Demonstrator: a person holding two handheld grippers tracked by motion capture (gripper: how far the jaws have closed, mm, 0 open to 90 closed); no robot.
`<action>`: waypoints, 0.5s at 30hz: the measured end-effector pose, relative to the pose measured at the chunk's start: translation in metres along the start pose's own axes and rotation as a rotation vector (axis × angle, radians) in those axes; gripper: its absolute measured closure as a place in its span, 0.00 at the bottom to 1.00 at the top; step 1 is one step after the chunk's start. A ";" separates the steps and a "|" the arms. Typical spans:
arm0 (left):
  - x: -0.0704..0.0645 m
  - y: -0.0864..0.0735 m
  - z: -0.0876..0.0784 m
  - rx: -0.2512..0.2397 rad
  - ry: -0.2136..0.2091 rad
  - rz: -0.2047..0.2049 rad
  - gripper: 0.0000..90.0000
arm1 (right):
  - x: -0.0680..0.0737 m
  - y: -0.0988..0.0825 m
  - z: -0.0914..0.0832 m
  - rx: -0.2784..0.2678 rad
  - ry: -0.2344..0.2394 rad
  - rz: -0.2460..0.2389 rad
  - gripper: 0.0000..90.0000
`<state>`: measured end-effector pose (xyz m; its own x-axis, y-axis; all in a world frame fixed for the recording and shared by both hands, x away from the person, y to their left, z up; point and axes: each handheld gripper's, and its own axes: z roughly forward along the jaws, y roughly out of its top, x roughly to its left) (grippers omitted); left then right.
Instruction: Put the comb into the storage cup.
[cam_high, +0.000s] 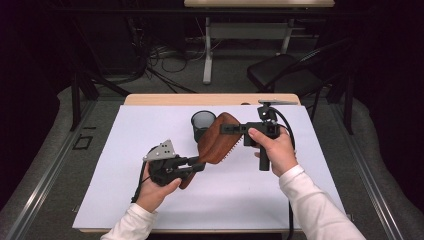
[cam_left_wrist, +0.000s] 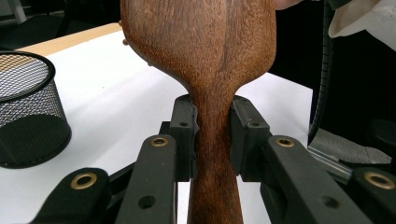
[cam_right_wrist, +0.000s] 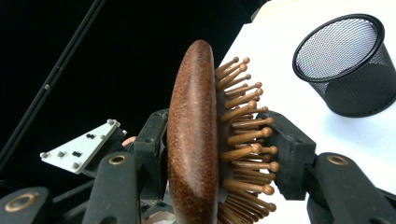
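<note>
High view: fixed above the near edge of the table (cam_high: 125, 200), facing forward and down, far enough to take in the whole white top and floor beyond. Left gripper view: rides low behind its jaws, very near the wooden hairbrush (cam_left_wrist: 205, 60). Right gripper view: likewise close, rolled sideways. Shared by all three: hairbrush, black mesh cup (cam_right_wrist: 345, 65).

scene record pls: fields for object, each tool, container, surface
object: wooden hairbrush, held above the table, bristles toward the right tool's far pad
left tool: shut on the brush handle
right tool: across the brush head, one pad on the wooden back, the other against the bristle tips
container: black mesh cup, upright, behind the brush
surface: white sheet on the wooden table
</note>
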<state>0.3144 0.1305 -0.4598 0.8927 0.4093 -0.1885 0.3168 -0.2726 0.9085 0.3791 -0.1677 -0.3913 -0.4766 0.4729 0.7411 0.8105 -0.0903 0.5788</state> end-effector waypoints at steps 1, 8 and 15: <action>0.000 0.000 0.000 -0.001 -0.001 -0.001 0.81 | 0.000 0.000 0.000 -0.001 0.001 0.004 0.52; 0.002 -0.001 0.002 0.005 -0.015 -0.012 0.81 | 0.000 0.000 0.001 0.010 -0.007 0.032 0.54; 0.002 -0.002 0.003 0.006 -0.002 -0.017 0.81 | -0.003 -0.001 0.002 0.009 -0.007 0.051 0.56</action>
<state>0.3165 0.1296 -0.4632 0.8876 0.4126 -0.2048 0.3341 -0.2706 0.9028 0.3803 -0.1670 -0.3944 -0.4321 0.4736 0.7674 0.8368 -0.1067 0.5370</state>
